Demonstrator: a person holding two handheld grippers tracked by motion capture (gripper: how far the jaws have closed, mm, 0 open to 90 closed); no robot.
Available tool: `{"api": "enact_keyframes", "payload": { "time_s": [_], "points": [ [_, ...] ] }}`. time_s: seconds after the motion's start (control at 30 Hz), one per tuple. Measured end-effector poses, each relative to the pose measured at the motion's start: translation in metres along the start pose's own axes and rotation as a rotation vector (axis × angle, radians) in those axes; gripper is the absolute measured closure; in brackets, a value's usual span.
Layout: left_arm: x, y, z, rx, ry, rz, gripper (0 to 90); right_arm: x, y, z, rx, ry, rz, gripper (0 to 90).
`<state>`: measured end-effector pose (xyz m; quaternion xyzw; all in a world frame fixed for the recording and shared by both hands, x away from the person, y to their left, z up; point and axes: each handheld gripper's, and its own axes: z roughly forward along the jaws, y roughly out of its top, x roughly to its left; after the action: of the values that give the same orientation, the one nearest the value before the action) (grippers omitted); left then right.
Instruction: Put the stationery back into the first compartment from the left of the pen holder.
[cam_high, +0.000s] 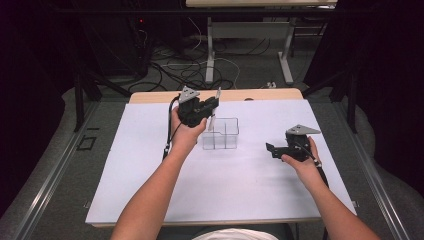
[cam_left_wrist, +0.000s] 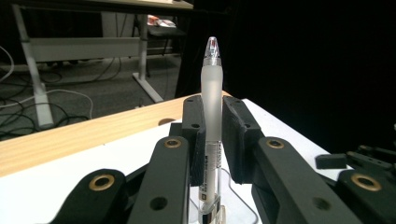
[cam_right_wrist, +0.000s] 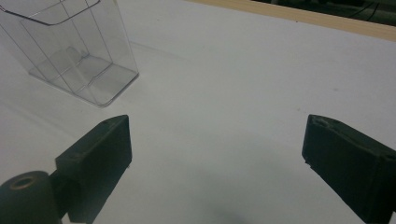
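On the white table (cam_high: 150, 190), left tongs (cam_left_wrist: 212, 121) clamp a pen (cam_left_wrist: 211, 116) above the seemingly empty clear box (cam_high: 221, 134); right tongs (cam_right_wrist: 215, 154) gape.

A printed label with a barcode-like block sits on the lower barrel of the pen (cam_left_wrist: 211, 140); its print is too small to read.

pen (cam_left_wrist: 211, 116): frosted, translucent plastic barrel; clear glossy tip
box (cam_high: 221, 134): clear, glossy plastic
table (cam_left_wrist: 70, 135): pale wood edge; matt white sheet on top
left gripper (cam_left_wrist: 211, 135): matt black plastic; brass-coloured rivets
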<state>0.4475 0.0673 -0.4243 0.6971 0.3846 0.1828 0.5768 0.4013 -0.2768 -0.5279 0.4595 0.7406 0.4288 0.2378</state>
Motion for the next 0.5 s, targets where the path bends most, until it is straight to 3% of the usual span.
{"api": "enact_keyframes", "payload": {
  "time_s": [0.5],
  "points": [
    [0.014, -0.009, 0.016, 0.015, 0.050, 0.019, 80.5, 0.000, -0.001, 0.001, 0.007, 0.002, -0.001, 8.5]
  ]
}}
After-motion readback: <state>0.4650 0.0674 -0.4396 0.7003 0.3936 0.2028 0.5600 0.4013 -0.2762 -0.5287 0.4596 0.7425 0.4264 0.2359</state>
